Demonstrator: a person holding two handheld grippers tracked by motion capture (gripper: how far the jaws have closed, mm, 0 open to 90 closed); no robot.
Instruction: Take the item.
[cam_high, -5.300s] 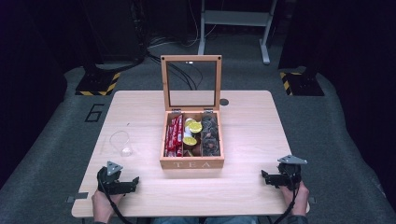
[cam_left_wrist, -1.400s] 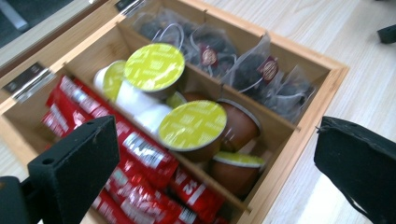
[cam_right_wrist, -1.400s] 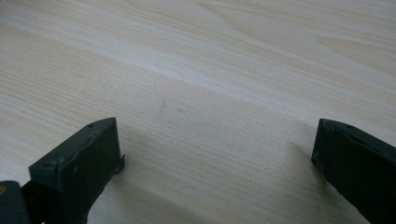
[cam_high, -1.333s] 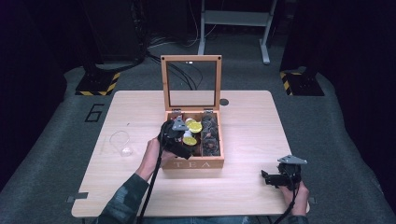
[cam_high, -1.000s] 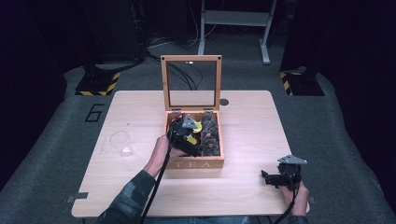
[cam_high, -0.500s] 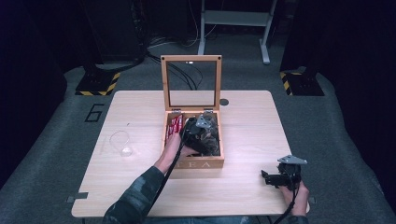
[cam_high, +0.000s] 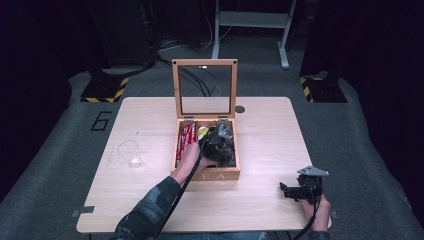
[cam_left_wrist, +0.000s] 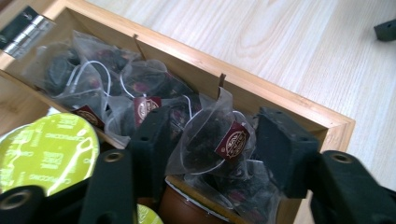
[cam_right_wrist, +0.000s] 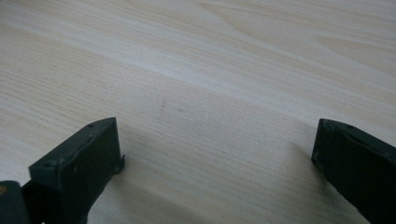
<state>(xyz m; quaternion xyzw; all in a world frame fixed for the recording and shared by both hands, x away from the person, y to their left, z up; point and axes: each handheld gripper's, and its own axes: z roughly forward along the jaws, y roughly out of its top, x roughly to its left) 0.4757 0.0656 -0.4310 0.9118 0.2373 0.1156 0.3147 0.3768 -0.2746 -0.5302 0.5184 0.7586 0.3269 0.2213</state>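
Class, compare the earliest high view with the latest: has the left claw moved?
Yes. The left claw went from the table's near-left edge up and rightward into the open wooden tea box; its jaws have just been closing around a pyramid teabag.

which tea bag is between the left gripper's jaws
The pyramid tea bag with the front-facing maroon tag, nearest the camera; the other bags lie farther back in the compartment.

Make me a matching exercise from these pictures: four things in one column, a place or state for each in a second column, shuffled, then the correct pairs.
Things:
1. red sachets
2. pyramid tea bag
3. box lid
4. right gripper

Places or states:
A. raised upright, see-through pane
B. between the left gripper's jaws
C. leftmost compartment of the wooden box
D. jaws wide open over bare table

Pairs: 1-C, 2-B, 3-A, 4-D
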